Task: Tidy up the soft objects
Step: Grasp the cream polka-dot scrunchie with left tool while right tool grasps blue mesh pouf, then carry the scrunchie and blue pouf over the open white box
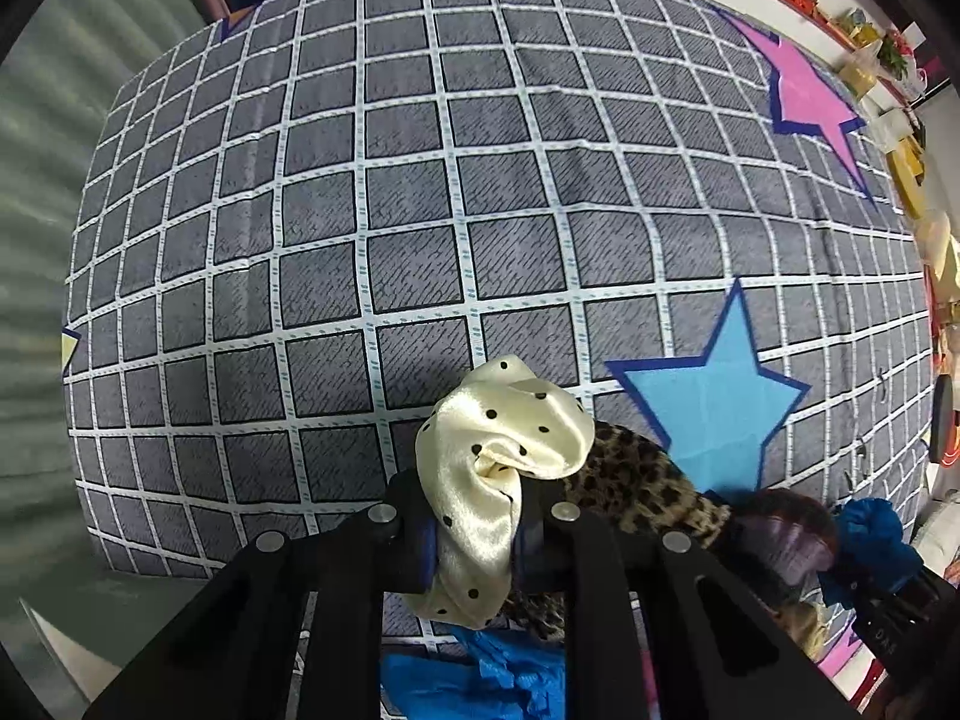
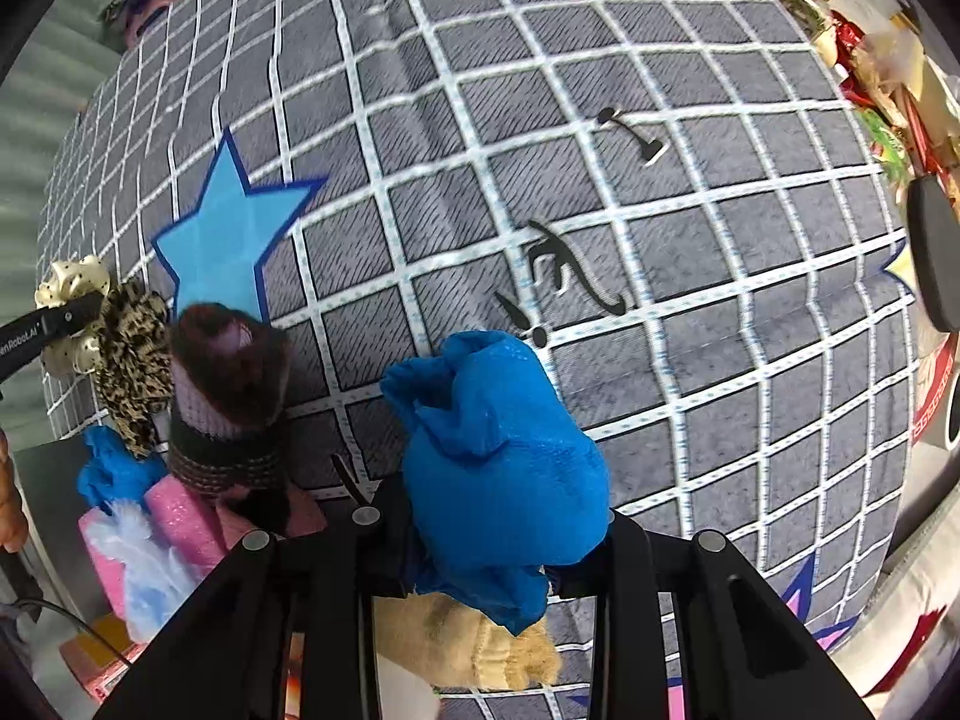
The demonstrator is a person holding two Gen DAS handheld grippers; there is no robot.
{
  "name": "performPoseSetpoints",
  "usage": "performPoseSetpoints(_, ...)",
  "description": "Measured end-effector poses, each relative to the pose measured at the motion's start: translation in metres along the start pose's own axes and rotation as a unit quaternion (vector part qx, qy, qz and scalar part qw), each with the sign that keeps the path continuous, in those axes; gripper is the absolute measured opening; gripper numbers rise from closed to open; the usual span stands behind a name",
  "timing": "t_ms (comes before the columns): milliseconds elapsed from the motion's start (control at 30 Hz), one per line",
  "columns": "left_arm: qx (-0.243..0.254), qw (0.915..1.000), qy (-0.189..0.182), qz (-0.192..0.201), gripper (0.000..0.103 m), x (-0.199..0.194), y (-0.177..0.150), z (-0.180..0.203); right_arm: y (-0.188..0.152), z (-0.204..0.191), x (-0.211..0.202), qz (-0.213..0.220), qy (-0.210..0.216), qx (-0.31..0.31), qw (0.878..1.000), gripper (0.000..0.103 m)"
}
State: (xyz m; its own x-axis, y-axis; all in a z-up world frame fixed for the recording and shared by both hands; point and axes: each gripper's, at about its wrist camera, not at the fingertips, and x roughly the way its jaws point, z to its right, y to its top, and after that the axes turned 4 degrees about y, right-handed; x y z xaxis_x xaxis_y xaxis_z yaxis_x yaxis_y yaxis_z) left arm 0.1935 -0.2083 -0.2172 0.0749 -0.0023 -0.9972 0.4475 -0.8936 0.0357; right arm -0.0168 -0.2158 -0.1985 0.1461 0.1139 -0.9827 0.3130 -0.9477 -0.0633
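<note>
My left gripper [image 1: 474, 531] is shut on a cream satin scrunchie with black dots [image 1: 501, 456], which bulges out above the pads. A leopard-print scrunchie [image 1: 648, 486] lies just to its right, then a dark maroon knitted piece [image 1: 792, 531]. My right gripper [image 2: 486, 534] is shut on a blue mesh cloth [image 2: 498, 450] that fills the jaws. In the right wrist view the cream scrunchie [image 2: 69, 282], the leopard-print scrunchie [image 2: 135, 360] and the knitted piece [image 2: 231, 402] sit at the left, with the left gripper's finger [image 2: 57, 318] across the cream one.
A grey checked sheet [image 1: 420, 210] with blue [image 1: 714, 402] and pink [image 1: 804, 96] stars covers the surface. Another blue cloth [image 2: 111, 474], pink foam pieces [image 2: 180, 528] and a tan knitted item [image 2: 480, 642] lie by the near edge. Cluttered shelves [image 2: 888, 78] run along the right.
</note>
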Motion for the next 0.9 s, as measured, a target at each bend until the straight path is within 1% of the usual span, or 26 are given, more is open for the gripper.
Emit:
performPoseSetpoints(133, -0.008, 0.9999, -0.002, 0.012, 0.019, -0.019, 0.005, -0.003, 0.001, 0.002, -0.009, 0.006, 0.004, 0.003, 1.0, 0.031)
performPoseSetpoints(233, -0.01, 0.9997, -0.002, 0.023, 0.019, -0.038, 0.017, -0.006, 0.002, 0.004, -0.017, 0.01, 0.005, 0.009, 1.0, 0.031)
performPoseSetpoints(300, -0.006, 0.9995, 0.001, 0.032, 0.019, -0.049, 0.019, -0.004, 0.003, 0.007, -0.021, 0.012, 0.005, 0.01, 1.0, 0.031)
performPoseSetpoints(333, -0.003, 0.9993, -0.001, 0.036, 0.019, -0.056, 0.016, -0.011, 0.002, 0.008, -0.022, 0.014, 0.005, 0.011, 1.0, 0.031)
performPoseSetpoints(367, 0.0, 0.9992, -0.002, 0.039, 0.019, -0.061, 0.021, -0.008, 0.006, 0.014, -0.027, 0.015, 0.004, 0.011, 1.0, 0.031)
performPoseSetpoints(400, 0.006, 0.9989, -0.003, 0.046, 0.019, -0.067, 0.022, 0.002, 0.017, 0.024, -0.038, 0.015, 0.004, 0.012, 1.0, 0.031)
performPoseSetpoints(433, 0.011, 0.9987, -0.005, 0.049, 0.019, -0.078, 0.03, 0.012, 0.016, 0.027, -0.044, 0.017, 0.006, 0.015, 1.0, 0.031)
performPoseSetpoints(533, 0.021, 0.998, -0.011, 0.058, 0.019, -0.093, 0.033, 0.037, 0.008, 0.044, -0.064, 0.024, 0.011, 0.023, 0.999, 0.031)
performPoseSetpoints(600, 0.026, 0.9977, -0.015, 0.06, 0.019, -0.097, 0.024, 0.049, 0.001, 0.058, -0.09, 0.029, 0.016, 0.027, 0.999, 0.031)
performPoseSetpoints(733, 0.044, 0.9964, -0.024, 0.069, 0.019, -0.116, -0.011, 0.059, -0.017, 0.076, -0.117, 0.04, 0.027, 0.026, 0.999, 0.031)
performPoseSetpoints(767, 0.047, 0.9959, -0.029, 0.072, 0.019, -0.123, -0.025, 0.038, -0.024, 0.077, -0.119, 0.041, 0.03, 0.026, 0.998, 0.031)
performPoseSetpoints(833, 0.062, 0.9948, -0.036, 0.073, 0.019, -0.134, -0.042, 0.052, -0.032, 0.083, -0.127, 0.044, 0.033, 0.022, 0.998, 0.031)
performPoseSetpoints(867, 0.068, 0.9942, -0.038, 0.075, 0.019, -0.143, -0.054, 0.046, -0.036, 0.084, -0.127, 0.046, 0.035, 0.02, 0.998, 0.031)
performPoseSetpoints(900, 0.076, 0.9934, -0.041, 0.076, 0.019, -0.151, -0.064, 0.049, -0.041, 0.084, -0.128, 0.047, 0.037, 0.016, 0.998, 0.031)
